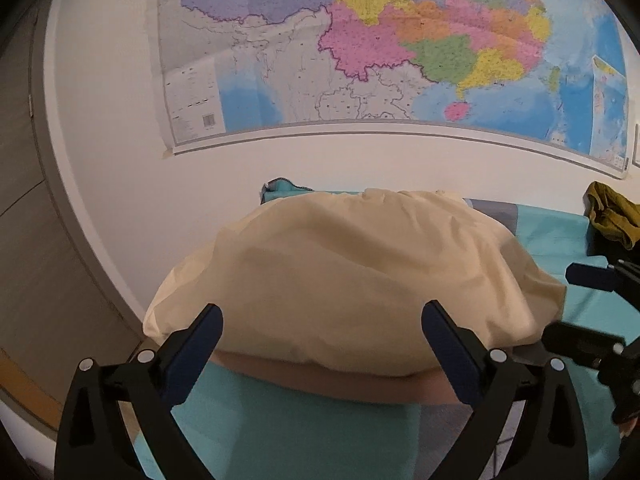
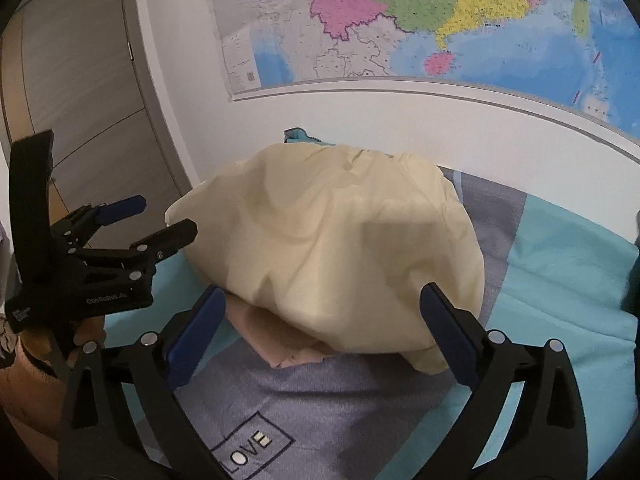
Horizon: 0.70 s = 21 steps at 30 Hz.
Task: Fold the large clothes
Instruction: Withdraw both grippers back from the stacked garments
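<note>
A cream garment point(image 1: 340, 272) lies in a puffy folded heap on the bed, with a pink layer point(image 1: 320, 380) showing under its near edge. My left gripper point(image 1: 322, 312) stands open just before that near edge, its blue pads apart and not pressing on the cloth. In the right wrist view the same cream garment point(image 2: 332, 240) fills the middle, and the pink layer point(image 2: 280, 340) peeks out at the front. My right gripper point(image 2: 323, 292) is open at the heap's near edge. The left gripper point(image 2: 166, 216) shows at the left, held by a hand, jaws apart.
The bed cover point(image 2: 560, 280) is teal with grey panels and a "LOVE" patch point(image 2: 250, 446). An olive garment point(image 1: 612, 216) lies at the far right of the bed. A big map point(image 1: 360, 40) hangs on the white wall behind. A grey door point(image 2: 80, 80) stands to the left.
</note>
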### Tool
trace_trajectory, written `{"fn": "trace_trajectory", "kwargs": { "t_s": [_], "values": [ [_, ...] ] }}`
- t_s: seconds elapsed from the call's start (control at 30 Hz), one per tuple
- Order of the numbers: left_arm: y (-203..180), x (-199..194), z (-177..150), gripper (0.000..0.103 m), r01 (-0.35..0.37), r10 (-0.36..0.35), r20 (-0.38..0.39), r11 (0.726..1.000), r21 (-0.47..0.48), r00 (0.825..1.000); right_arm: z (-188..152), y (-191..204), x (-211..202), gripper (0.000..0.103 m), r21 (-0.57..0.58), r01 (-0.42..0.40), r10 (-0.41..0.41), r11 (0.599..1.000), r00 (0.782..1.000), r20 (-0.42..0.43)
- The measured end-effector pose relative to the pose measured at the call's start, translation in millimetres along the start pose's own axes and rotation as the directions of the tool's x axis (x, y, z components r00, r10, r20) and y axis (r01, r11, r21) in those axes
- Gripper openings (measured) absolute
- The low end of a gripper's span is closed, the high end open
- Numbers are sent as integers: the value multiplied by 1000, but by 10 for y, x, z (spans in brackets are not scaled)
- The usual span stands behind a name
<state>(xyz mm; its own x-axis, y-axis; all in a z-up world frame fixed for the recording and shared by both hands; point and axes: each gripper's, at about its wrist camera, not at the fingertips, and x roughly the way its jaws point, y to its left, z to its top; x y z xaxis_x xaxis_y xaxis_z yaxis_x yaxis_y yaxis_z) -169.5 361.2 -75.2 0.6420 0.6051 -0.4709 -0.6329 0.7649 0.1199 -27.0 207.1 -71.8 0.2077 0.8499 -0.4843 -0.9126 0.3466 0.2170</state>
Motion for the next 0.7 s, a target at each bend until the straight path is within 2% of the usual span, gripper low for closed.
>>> {"fn": "trace_trajectory", "kwargs": {
  "t_s": [0.27,0.7],
  "values": [
    [-21,-242,-153,96,-25,25,4,997,-72,1000,-139,125,-209,97,-30,38,-36,999,999,41],
    [-145,-511,-337,96,-49,50,16,995,-93,999,-301,213,-477,97,-8,35,-35,999,997,63]
  ]
}}
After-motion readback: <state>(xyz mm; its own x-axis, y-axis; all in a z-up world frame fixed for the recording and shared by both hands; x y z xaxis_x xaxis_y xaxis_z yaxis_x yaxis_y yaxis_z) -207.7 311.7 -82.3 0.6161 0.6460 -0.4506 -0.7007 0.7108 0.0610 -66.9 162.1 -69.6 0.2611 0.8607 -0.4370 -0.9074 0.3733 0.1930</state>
